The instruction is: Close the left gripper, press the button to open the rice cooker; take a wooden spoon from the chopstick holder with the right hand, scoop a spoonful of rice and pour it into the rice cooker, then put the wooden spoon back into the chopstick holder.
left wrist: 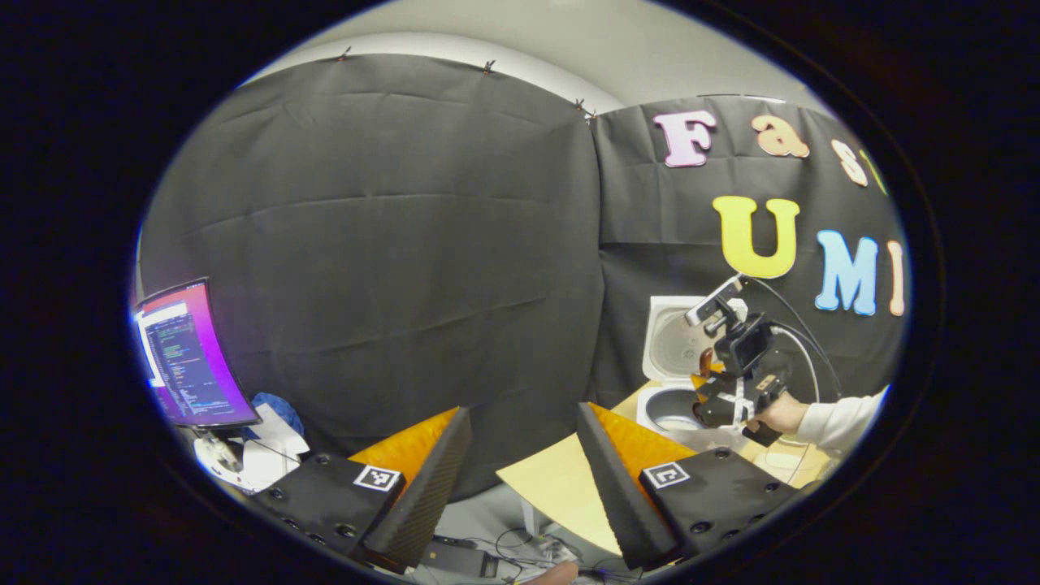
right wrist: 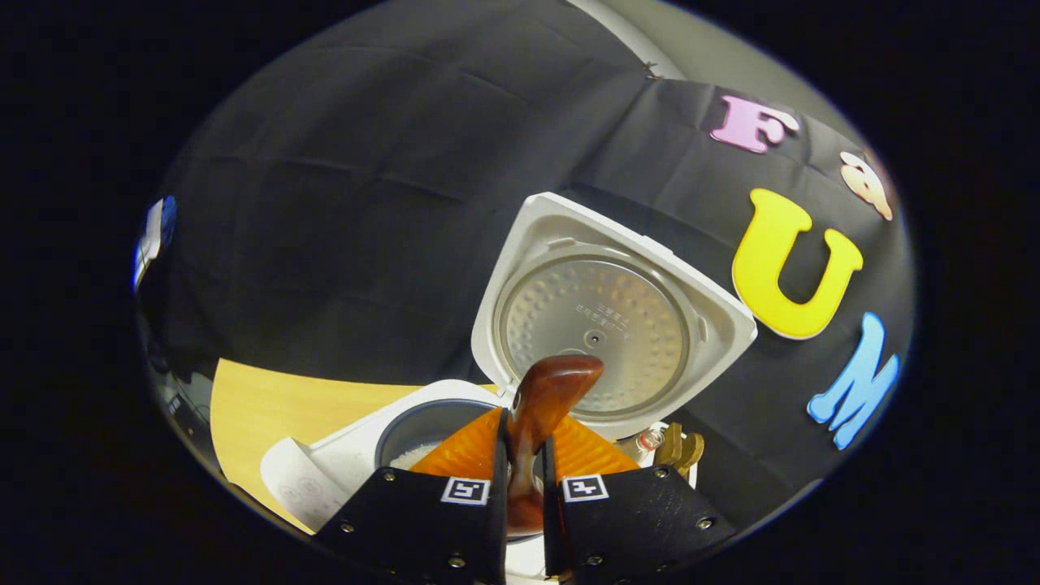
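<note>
My right gripper (right wrist: 524, 426) is shut on the handle of a glossy brown wooden spoon (right wrist: 556, 386), whose bowl stands up in front of the rice cooker's open lid (right wrist: 601, 325). The white rice cooker (right wrist: 325, 467) sits just below, and a little white rice shows in its grey inner pot (right wrist: 414, 435). In the left gripper view, the right gripper (left wrist: 731, 382) hangs over the open cooker (left wrist: 670, 406) at the far right, held by a hand in a white sleeve. My left gripper (left wrist: 524, 410) is open with nothing between its fingers, off the table's left edge.
A holder with wooden utensils (right wrist: 678, 447) stands right of the cooker. The light wooden table (left wrist: 561, 487) ends near my left gripper, with cables on the floor below. A lit monitor (left wrist: 191, 357) and some clutter sit at the far left.
</note>
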A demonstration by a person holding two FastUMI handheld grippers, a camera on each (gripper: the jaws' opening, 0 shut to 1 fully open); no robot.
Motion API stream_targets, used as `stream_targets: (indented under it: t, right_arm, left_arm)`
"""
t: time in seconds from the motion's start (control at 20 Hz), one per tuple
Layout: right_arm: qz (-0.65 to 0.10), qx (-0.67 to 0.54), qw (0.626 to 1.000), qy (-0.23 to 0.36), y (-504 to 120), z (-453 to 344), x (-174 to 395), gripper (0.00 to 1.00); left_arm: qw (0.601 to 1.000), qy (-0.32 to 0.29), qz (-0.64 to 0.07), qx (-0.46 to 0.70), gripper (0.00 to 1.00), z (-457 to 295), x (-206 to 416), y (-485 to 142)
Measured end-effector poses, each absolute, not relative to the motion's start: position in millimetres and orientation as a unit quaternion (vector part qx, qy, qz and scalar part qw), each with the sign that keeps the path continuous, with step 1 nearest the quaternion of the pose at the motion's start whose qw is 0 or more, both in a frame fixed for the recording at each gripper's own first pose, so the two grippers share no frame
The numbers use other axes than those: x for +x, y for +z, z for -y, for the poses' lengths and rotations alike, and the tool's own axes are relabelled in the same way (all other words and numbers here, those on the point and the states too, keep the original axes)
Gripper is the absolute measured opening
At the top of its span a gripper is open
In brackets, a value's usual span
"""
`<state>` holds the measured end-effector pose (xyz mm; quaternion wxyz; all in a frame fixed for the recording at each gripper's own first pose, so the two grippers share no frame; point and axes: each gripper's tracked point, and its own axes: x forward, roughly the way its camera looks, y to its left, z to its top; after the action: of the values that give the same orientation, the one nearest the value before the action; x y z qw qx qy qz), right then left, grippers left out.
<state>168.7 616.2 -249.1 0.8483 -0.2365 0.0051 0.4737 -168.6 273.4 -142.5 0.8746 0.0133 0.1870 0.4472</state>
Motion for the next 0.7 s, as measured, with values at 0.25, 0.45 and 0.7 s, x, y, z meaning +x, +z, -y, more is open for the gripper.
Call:
stream_targets:
  t: [0.25, 0.45, 0.7]
  right_arm:
    - [0.007, -0.255, 0.841, 0.477, -248.2, -611.6, 163.2, 0.18]
    - [-0.050, -0.171, 0.865, 0.469, -223.7, -585.5, 165.5, 0.19]
    - [-0.103, -0.091, 0.888, 0.438, -191.3, -537.4, 181.5, 0.18]
  left_arm:
    - [0.874, 0.449, -0.184, 0.015, 0.94, -271.4, -171.4, -140.2]
    - [0.881, 0.440, -0.172, 0.015, 0.94, -270.0, -174.4, -133.4]
    - [0.893, 0.424, -0.152, 0.004, 0.94, -266.6, -184.9, -124.5]
